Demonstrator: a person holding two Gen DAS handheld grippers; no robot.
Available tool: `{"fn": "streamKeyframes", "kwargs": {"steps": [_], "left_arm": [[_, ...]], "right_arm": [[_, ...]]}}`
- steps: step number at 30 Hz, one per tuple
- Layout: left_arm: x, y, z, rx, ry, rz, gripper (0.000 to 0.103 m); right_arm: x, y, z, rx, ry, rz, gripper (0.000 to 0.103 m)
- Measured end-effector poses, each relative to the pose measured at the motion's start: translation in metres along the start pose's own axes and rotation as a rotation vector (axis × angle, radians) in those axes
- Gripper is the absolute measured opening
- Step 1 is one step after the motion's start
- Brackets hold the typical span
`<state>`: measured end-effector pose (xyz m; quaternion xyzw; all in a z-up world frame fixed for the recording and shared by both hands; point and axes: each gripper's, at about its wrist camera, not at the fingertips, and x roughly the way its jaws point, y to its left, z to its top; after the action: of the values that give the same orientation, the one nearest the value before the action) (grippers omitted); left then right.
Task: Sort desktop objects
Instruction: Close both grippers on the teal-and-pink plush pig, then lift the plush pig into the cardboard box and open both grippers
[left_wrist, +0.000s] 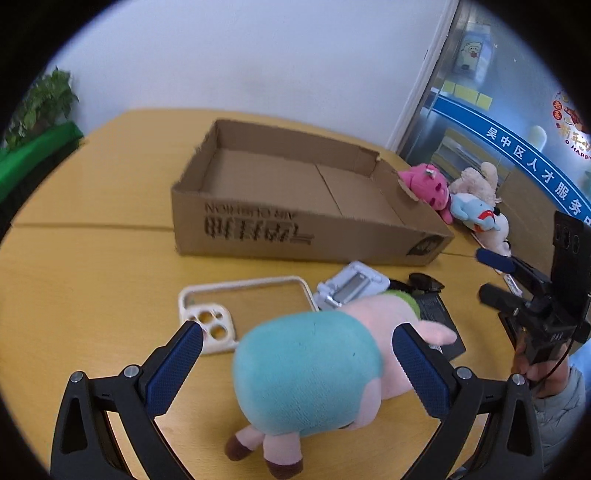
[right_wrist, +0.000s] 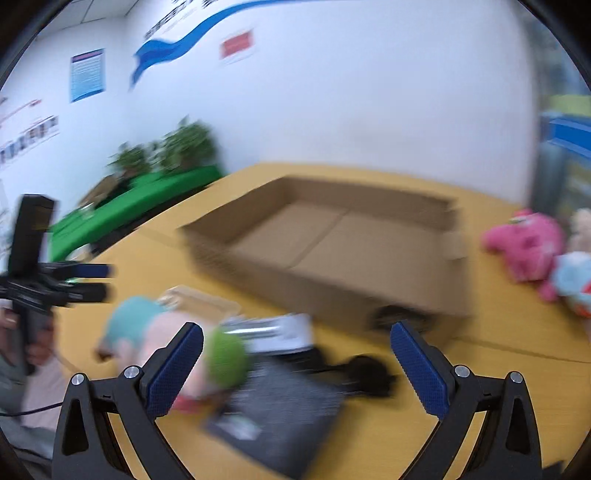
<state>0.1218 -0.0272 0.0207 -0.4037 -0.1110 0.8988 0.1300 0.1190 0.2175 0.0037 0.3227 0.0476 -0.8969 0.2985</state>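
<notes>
A plush pig (left_wrist: 306, 373) with a teal head and a green tuft lies on the wooden table. My left gripper (left_wrist: 299, 354) is open and its two blue pads straddle the pig's head without closing on it. The pig (right_wrist: 155, 332) shows again, blurred, in the right wrist view. My right gripper (right_wrist: 295, 332) is open with nothing between its fingers, hovering over a flat black box (right_wrist: 280, 417) and black sunglasses (right_wrist: 354, 369). An open cardboard box (left_wrist: 295, 184) stands behind the clutter, empty. A cream phone case (left_wrist: 207, 317) and a white device (left_wrist: 351, 288) lie in front of it.
Pink (left_wrist: 428, 184), beige (left_wrist: 476, 181) and light blue (left_wrist: 472, 212) plush toys are piled right of the box. The right gripper (left_wrist: 487, 275) and the hand (left_wrist: 532, 365) holding it are at the right edge. A green-covered ledge with plants (right_wrist: 140, 210) lies beyond the table.
</notes>
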Motion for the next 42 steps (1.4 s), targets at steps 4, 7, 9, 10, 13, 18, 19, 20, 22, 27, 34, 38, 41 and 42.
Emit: {"fn": "streamKeyframes", "kwargs": {"steps": [4, 7, 9, 10, 13, 18, 19, 20, 22, 27, 34, 38, 41, 42], "left_arm": [[0.018, 0.011, -0.012, -0.009, 0.050, 0.016, 0.102], [0.019, 0.022, -0.016, -0.038, 0.052, -0.054, 0.102], [0.018, 0.027, -0.016, -0.032, 0.046, -0.036, 0.101], [0.016, 0.032, -0.015, -0.037, 0.044, -0.032, 0.101], [0.013, 0.047, -0.013, -0.069, 0.056, -0.056, 0.099], [0.012, 0.053, -0.015, -0.058, 0.080, -0.087, 0.099], [0.014, 0.051, -0.015, -0.056, 0.086, -0.098, 0.099], [0.016, 0.050, -0.015, -0.051, 0.092, -0.113, 0.099], [0.022, 0.046, -0.015, -0.048, 0.103, -0.137, 0.099], [0.028, 0.035, -0.012, -0.014, 0.108, -0.153, 0.097], [0.023, 0.024, -0.005, 0.030, 0.107, -0.127, 0.086], [0.010, 0.016, 0.011, 0.059, 0.063, -0.125, 0.085], [-0.003, 0.007, 0.035, 0.098, 0.009, -0.129, 0.085], [-0.006, 0.003, 0.044, 0.118, -0.007, -0.128, 0.085]], "right_arm": [[0.033, 0.038, -0.013, -0.039, 0.104, 0.033, 0.103], [0.048, 0.057, -0.021, -0.074, 0.169, 0.069, 0.103], [0.059, 0.072, -0.025, -0.120, 0.204, 0.063, 0.103], [0.060, 0.077, -0.026, -0.125, 0.207, 0.076, 0.103], [0.071, 0.088, -0.025, -0.109, 0.231, 0.203, 0.102], [0.074, 0.128, -0.033, -0.224, 0.250, 0.261, 0.102], [0.075, 0.127, -0.035, -0.209, 0.256, 0.269, 0.102], [0.076, 0.123, -0.036, -0.183, 0.266, 0.278, 0.103], [0.078, 0.117, -0.040, -0.137, 0.285, 0.292, 0.102], [0.086, 0.133, -0.056, -0.180, 0.333, 0.251, 0.099], [0.081, 0.124, -0.055, -0.105, 0.295, 0.270, 0.087], [0.077, 0.123, -0.045, -0.102, 0.266, 0.267, 0.086], [0.064, 0.116, -0.027, -0.084, 0.203, 0.278, 0.086], [0.058, 0.114, -0.020, -0.080, 0.184, 0.276, 0.086]]}}
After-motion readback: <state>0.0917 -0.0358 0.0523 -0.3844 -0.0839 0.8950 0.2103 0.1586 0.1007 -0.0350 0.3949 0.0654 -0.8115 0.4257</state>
